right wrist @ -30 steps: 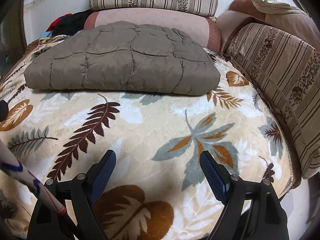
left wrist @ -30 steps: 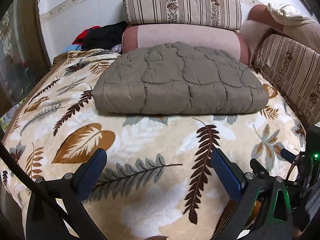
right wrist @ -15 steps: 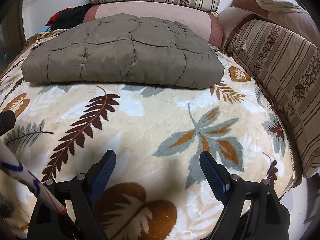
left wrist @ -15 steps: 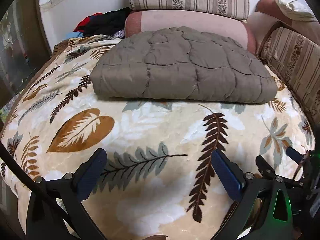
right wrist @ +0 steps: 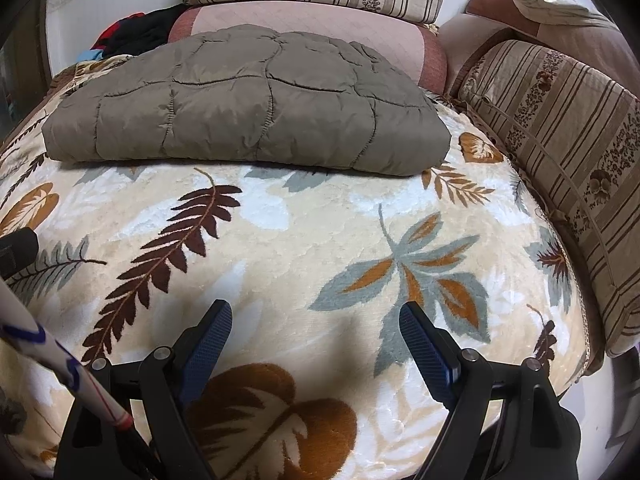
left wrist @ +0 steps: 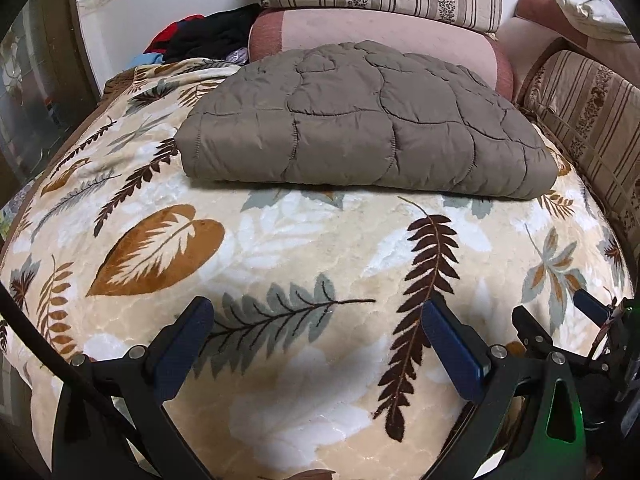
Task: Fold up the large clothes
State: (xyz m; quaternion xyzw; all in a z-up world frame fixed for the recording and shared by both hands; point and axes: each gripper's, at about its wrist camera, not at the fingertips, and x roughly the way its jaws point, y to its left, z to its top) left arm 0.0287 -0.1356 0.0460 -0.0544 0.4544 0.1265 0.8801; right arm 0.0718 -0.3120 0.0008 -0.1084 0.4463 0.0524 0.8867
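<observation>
Both the left tool [left wrist: 316, 344] and right tool [right wrist: 316, 340] hover spread and empty, near the folded quilted jacket [left wrist: 360, 120]; a careless one-layer grab could unfold the slippery bundle.

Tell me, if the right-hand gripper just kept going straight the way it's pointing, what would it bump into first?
Most likely the leaf-print blanket on the bed. The right gripper is open, empty and angled downward at bare blanket. The folded quilted jacket lies farther ahead, so it probably wouldn't be reached first, though depth is hard to judge.

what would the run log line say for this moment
garment: quilted jacket folded flat on leaf blanket | left gripper: open, empty | right gripper: open, empty
</observation>
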